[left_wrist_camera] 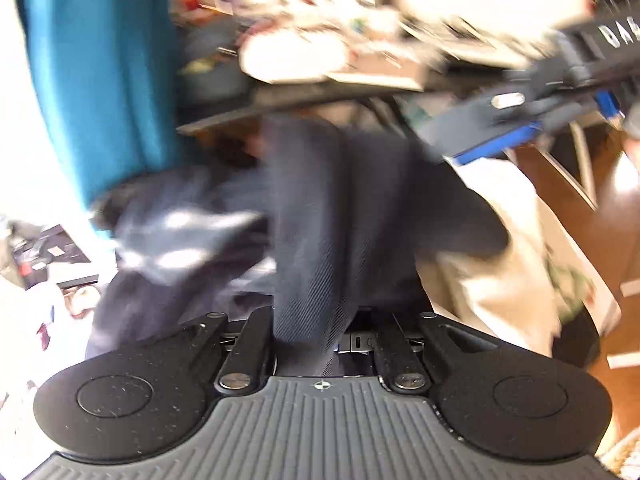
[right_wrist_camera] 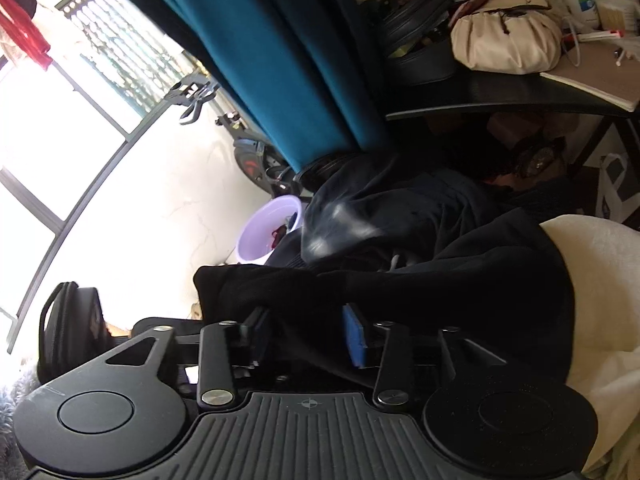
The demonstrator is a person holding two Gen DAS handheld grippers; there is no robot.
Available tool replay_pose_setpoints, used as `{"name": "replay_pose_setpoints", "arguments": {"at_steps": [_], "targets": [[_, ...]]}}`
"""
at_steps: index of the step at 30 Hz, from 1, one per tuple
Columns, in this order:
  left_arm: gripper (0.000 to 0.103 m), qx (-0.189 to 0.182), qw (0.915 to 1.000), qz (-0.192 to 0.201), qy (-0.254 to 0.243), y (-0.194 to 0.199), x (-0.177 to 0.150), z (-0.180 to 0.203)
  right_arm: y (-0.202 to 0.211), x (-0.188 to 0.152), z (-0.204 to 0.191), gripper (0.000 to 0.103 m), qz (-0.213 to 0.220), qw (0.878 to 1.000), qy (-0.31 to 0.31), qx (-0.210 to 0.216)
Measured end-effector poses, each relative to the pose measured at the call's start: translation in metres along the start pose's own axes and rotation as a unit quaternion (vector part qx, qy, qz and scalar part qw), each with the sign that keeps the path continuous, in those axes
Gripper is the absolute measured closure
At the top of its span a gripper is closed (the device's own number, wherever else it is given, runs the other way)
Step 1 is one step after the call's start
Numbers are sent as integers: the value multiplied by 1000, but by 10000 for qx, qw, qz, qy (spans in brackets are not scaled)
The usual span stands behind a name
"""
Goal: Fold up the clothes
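i have the left gripper clamped down on a ridge of the dark garment, the twill fabric bunched up and rising straight out from between the closed fingers. i take that pinch as my anchor for the fold: it keeps one edge of the cloth under control while the rest hangs and drapes forward. the left wrist view is smeared with motion, so i cannot tell which part of the garment i have, whether hem, waistband or sleeve.

the right gripper stands about half open, its blue pad and the opposite finger apart with black cloth lying in the gap. the pads do not look pressed on it, so i judge this side has no hold and the fabric is only resting there.

the garment itself is heaped across a cream blanket, in front of the teal curtain and below the edge of a cluttered dark desk. a lilac plastic tub sits on the pale floor beyond it.

in the left view the right gripper shows at upper right, above the cloth, well apart from my pinch. i would guess the fold is early, the garment not yet laid flat.
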State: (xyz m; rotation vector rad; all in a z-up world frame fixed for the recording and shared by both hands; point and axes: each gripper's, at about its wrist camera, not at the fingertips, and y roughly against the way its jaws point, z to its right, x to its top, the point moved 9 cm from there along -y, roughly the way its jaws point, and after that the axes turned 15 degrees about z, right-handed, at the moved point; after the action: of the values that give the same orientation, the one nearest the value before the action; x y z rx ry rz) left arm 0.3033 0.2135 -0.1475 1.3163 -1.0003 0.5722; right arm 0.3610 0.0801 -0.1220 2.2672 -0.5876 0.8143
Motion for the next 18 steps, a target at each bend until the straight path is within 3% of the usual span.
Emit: {"name": "replay_pose_setpoints", "arguments": {"at_steps": [2, 5, 10, 13, 18], "targets": [[94, 633, 9971, 352, 225, 24, 11, -29, 9, 16, 19, 29, 243, 9995, -185, -107], [94, 1385, 9835, 991, 608, 67, 32, -70, 8, 29, 68, 28, 433, 9948, -623, -684], [94, 2547, 9407, 1953, 1101, 142, 67, -128, -14, 33, 124, 28, 642, 9775, -1535, -1301], [94, 2977, 9241, 2047, 1247, 170, 70, -150, -45, 35, 134, 28, 625, 9743, -1679, -1364], [94, 3292, 9181, 1747, 1351, 187, 49, -154, -121, 36, 125, 23, 281, 9776, -1585, -1359]]}}
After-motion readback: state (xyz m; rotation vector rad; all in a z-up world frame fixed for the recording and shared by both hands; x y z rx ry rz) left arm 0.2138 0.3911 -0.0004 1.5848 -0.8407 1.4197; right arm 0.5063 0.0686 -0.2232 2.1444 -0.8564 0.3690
